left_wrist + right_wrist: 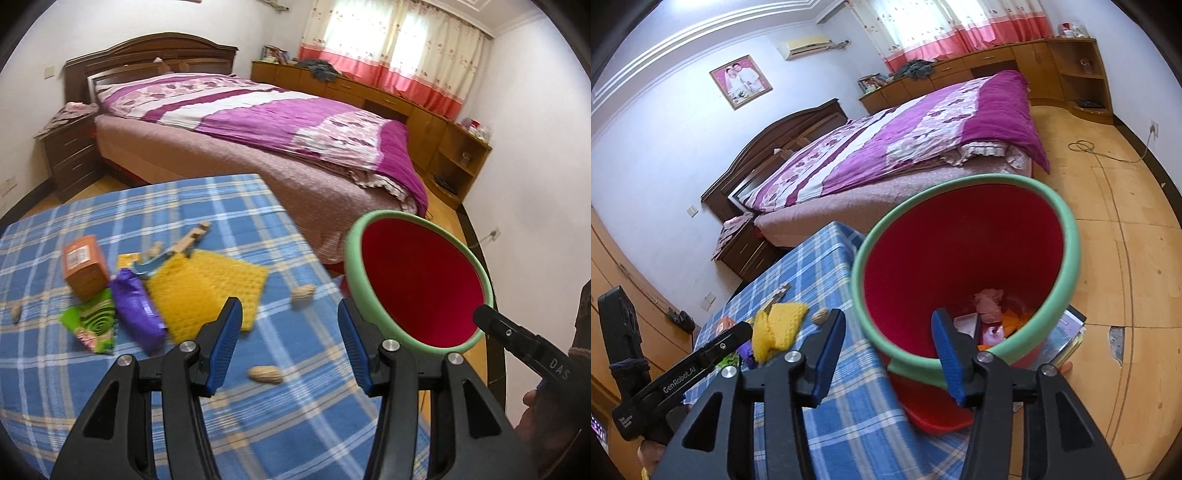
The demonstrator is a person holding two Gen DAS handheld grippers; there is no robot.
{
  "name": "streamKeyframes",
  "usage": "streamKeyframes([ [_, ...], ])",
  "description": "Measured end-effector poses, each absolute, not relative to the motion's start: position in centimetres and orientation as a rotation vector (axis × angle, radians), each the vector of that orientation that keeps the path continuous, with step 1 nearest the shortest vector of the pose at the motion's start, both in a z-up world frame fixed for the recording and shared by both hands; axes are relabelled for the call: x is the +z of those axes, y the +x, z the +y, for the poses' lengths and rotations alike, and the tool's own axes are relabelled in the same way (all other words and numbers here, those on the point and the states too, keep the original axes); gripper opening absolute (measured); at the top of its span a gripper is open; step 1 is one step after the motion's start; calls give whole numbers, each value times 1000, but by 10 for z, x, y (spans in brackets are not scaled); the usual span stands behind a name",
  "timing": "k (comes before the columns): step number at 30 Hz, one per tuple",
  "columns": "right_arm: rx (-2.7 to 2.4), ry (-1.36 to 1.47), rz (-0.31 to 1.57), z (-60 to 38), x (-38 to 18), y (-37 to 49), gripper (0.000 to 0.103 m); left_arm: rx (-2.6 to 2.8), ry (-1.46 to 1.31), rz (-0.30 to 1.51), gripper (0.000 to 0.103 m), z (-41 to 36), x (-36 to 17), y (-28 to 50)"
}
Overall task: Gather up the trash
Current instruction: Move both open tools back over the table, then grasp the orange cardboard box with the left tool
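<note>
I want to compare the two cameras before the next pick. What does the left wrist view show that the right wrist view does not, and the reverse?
Only the left wrist view: the orange cardboard box, the purple plastic wrapper, the green spiral-printed packet and a peanut near the open left gripper.

Only the right wrist view: trash already lying inside the red bin with the green rim, and the open right gripper over it.

Both: the blue checked tablecloth, the yellow knitted cloth, the bin.

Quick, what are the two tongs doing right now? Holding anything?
Left tongs: open, holding nothing, above the table.
Right tongs: open, holding nothing, by the bin.
</note>
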State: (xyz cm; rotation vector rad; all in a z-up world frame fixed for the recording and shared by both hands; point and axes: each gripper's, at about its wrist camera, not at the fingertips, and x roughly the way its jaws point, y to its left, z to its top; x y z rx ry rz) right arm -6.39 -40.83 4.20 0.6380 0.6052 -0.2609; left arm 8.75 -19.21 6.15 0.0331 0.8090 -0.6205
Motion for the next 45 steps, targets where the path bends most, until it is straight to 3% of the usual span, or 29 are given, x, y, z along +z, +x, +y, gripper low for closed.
streamKeyframes([
  [10, -208, 601, 629, -375, 53, -39, 62, -529, -22, 791, 54, -143, 67, 100],
  [24, -99, 561, 674, -334, 58, 17, 63, -355, -50, 772, 54, -80, 66, 143],
  [45, -74, 569, 761, -322, 28, 75, 65, -189, -1, 845, 56, -78, 14, 225],
])
